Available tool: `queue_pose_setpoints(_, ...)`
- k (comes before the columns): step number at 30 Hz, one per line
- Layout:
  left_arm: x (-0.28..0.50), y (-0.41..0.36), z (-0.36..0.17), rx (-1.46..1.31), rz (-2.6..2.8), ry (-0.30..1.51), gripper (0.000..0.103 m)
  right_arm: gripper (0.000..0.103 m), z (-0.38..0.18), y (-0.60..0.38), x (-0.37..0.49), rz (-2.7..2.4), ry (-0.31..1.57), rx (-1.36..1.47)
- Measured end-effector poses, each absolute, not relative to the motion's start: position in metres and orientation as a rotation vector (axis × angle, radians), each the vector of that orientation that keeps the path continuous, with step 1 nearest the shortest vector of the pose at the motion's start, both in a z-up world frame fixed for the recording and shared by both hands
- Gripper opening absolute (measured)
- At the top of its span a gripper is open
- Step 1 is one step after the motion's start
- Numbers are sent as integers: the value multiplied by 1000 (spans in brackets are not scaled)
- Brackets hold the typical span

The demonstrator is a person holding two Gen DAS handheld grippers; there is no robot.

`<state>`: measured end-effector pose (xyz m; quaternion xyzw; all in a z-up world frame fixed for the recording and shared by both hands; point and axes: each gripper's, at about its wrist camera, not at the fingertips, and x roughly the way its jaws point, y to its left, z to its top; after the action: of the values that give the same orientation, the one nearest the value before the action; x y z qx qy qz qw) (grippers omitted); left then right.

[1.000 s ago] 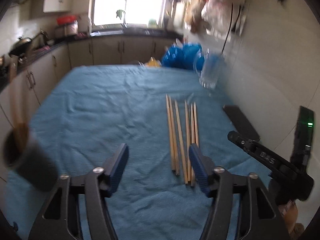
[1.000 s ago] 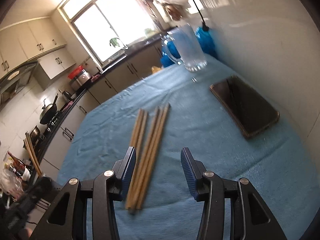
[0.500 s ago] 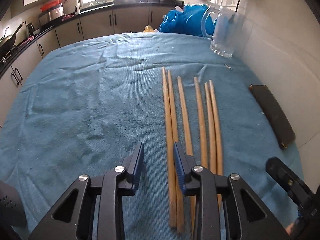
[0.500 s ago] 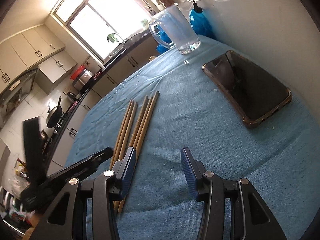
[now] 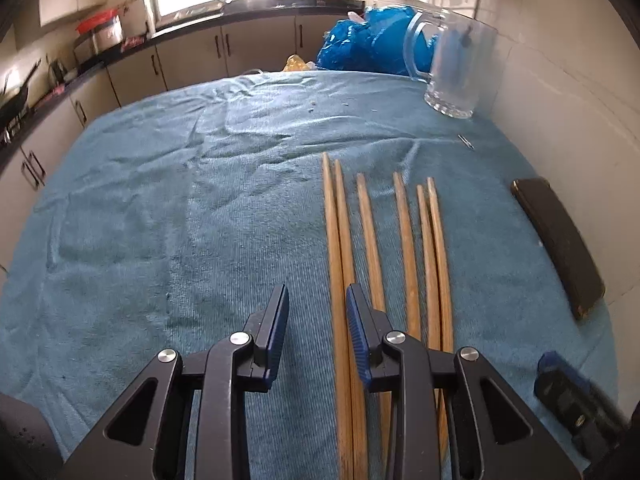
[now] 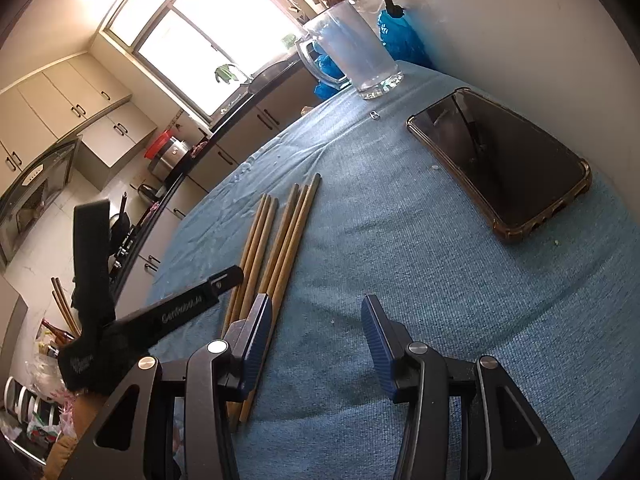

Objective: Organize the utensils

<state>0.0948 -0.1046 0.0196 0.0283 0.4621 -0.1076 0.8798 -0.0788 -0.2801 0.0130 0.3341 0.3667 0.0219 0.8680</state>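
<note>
**A:** What has changed since a second ago?

**B:** The blue towel [image 5: 168, 200] fills more of my left view, and the kitchen has slid up toward 12 o'clock. My left gripper [image 5: 316, 312] has come in low, with the chopsticks [image 5: 404, 248] at 1 o'clock. Its jaws have just been closing to a narrow gap, and part of the leftmost chopstick shows between the pads, untouched. My right gripper [image 6: 316, 344] stands half open over bare towel, gripping nothing.

**A:** What is hard to see?

**B:** My fingers hide the chopsticks' near ends. The phone [image 5: 560, 244] at 3 o'clock shows only edge-on. The glass mug [image 5: 456, 72] at 1 o'clock is slightly blurred.
</note>
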Motion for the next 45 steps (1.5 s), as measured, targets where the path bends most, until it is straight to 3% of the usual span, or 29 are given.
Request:
queue_pose_setpoints(10,96,-110,12,126,-195,957,25,53,12,-276,-74,48,783,674)
queue_pose_setpoints(11,97,-109,12,122,-186,962,20,53,11,-276,-74,49,785,672)
queue_pose_setpoints(12,97,-109,13,123,-174,964,7,54,11,-276,-74,50,787,673)
queue_pose_setpoints(21,56,-62,18,43,-168,1012,7,54,13,-270,-69,36,824,619)
queue_pose_setpoints(29,23,-34,14,-18,-220,939,7,54,18,-232,-25,81,963,410)
queue_pose_setpoints(33,21,-32,14,-31,-231,923,7,38,20,-213,-18,-2,987,235)
queue_pose_setpoints(45,21,-26,13,-84,-253,919,7,37,28,-212,4,-81,1059,253)
